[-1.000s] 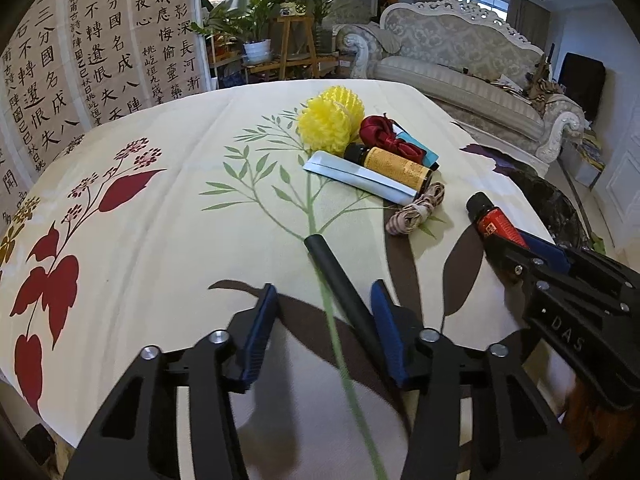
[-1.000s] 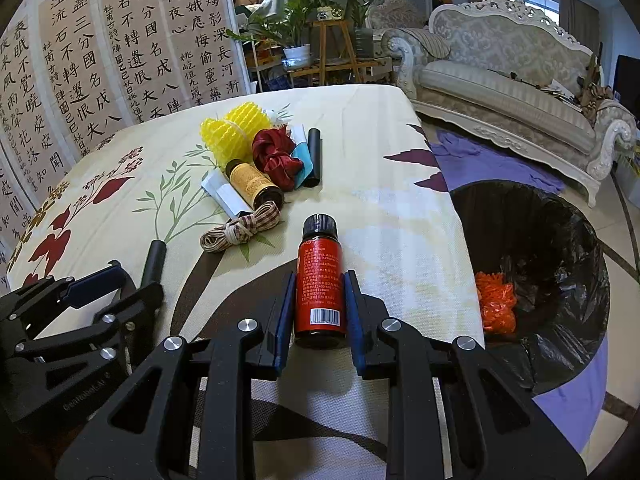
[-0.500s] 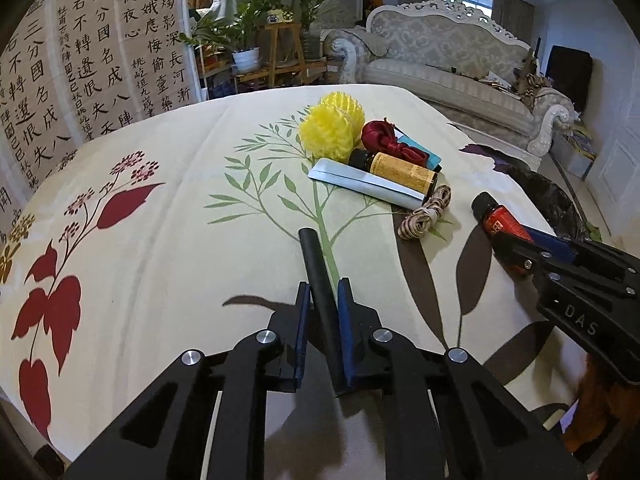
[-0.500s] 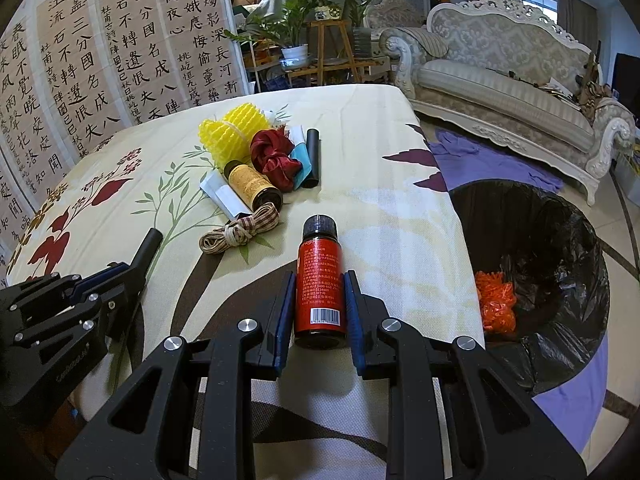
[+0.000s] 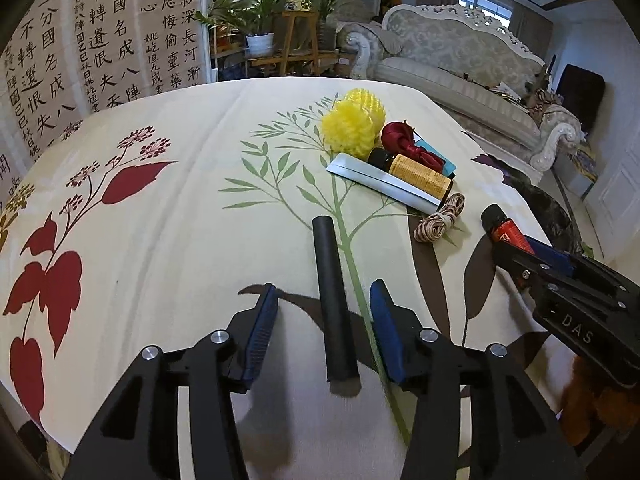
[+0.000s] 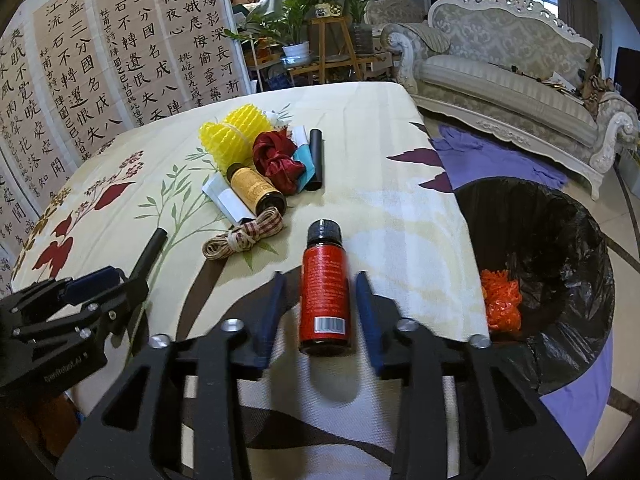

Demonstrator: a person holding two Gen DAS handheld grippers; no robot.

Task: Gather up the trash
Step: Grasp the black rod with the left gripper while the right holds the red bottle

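1. The left gripper [image 5: 323, 330], clamped on the black tube [image 5: 334, 300] half a second ago, now stands with its blue pads wide apart; the tube lies free between them on the tablecloth [image 5: 192, 216], touching neither pad.
2. The right gripper [image 6: 320, 306] has also let go: its fingers, tight against the red bottle [image 6: 325, 288] before, are now spread with a clear gap on each side. The bottle lies between them, cap pointing away, and looks slightly blurred.
3. Both grippers sit low over the near edge of the table, fingers pointing forward across the cloth. In the right wrist view the left gripper [image 6: 100, 284] appears at lower left, with the black tube [image 6: 150, 250] poking out beyond it.
4. Just past the red bottle lies a coil of twine [image 6: 242, 234], then an amber bottle [image 6: 256, 188] resting against a white packet [image 6: 226, 200].
5. Farther on sit a red ribbon [image 6: 278, 160], a teal scrap [image 6: 304, 162], a second black tube [image 6: 315, 160] and a yellow foam net [image 6: 234, 138].
6. Right of the table, below its edge, a black-lined trash bin [image 6: 560, 248] holds an orange net [image 6: 500, 300].
7. A pale sofa [image 6: 512, 72] stands beyond.
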